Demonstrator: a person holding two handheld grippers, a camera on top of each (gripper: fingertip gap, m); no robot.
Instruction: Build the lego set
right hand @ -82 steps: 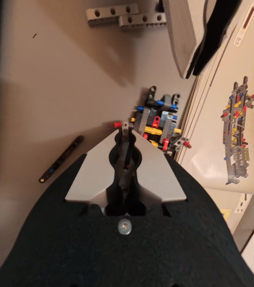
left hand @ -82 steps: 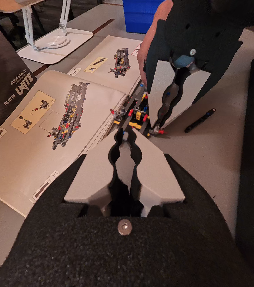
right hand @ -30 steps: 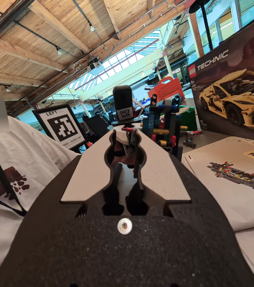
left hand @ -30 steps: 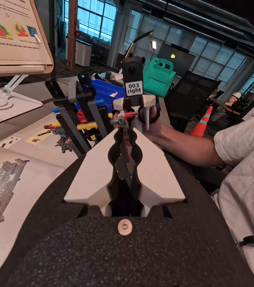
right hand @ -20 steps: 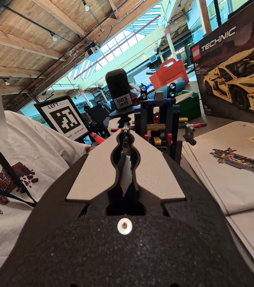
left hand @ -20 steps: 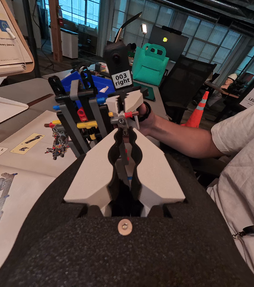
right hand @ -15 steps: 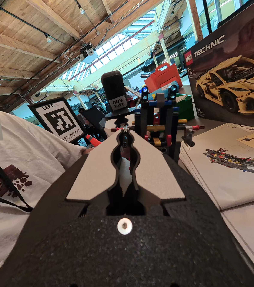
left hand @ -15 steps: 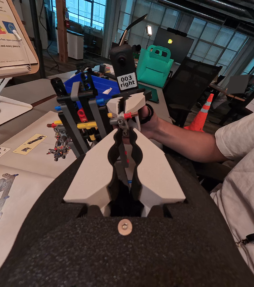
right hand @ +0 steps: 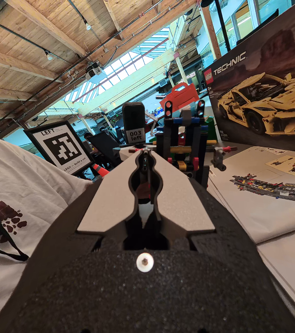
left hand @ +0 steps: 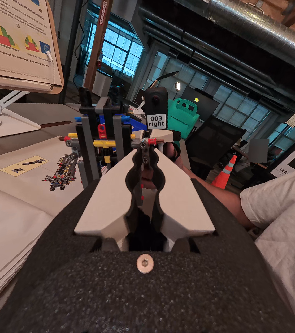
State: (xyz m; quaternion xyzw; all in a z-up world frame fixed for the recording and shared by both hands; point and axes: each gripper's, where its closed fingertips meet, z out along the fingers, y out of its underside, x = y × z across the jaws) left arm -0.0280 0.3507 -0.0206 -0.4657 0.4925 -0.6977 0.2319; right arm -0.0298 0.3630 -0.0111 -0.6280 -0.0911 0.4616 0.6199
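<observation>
Left wrist view: the left gripper [left hand: 145, 153] and right gripper [right hand: 145, 153] both pinch the upright Technic chassis [left hand: 101, 142] at its 3 o'clock side, likely steadying it for inspection.

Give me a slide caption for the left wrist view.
Left gripper and right gripper both clamp the upright multicoloured plastic lego frame.

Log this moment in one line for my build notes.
left gripper: shut on frame | right gripper: shut on frame | frame: upright, above booklet

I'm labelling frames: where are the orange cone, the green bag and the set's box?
orange cone [left hand: 223, 175]: left wrist view, its middle.
green bag [left hand: 181, 122]: left wrist view, its front.
set's box [right hand: 262, 100]: right wrist view, its printed front.
</observation>
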